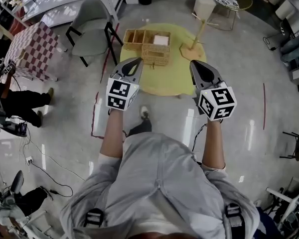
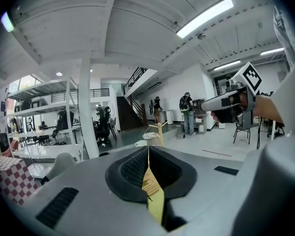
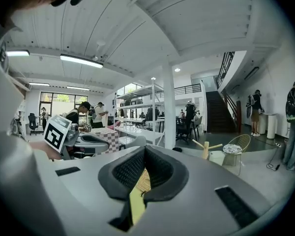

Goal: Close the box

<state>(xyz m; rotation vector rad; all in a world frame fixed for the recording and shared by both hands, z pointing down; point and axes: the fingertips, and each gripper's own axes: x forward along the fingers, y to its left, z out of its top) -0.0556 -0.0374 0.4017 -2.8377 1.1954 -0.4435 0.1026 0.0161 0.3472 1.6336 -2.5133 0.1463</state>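
Observation:
In the head view a woven wicker box point(image 1: 155, 54) stands on the round yellow table point(image 1: 164, 78), with an open wooden part point(image 1: 139, 36) divided into compartments behind it; something white point(image 1: 161, 40) lies in one compartment. My left gripper point(image 1: 138, 59) is held in the air just left of the box, shut and holding nothing. My right gripper point(image 1: 193, 63) hovers to the box's right, also shut and holding nothing. Between the shut pads of the left gripper point(image 2: 148, 154) and of the right gripper point(image 3: 145, 154), only a sliver of wicker and yellow tabletop shows.
A wooden stand point(image 1: 194, 44) sits at the table's right edge. A grey chair point(image 1: 92, 31) and a checkered table point(image 1: 35, 49) are to the left. A white bin point(image 1: 204, 5) and a wire stool point(image 1: 231, 1) lie beyond. People stand further off.

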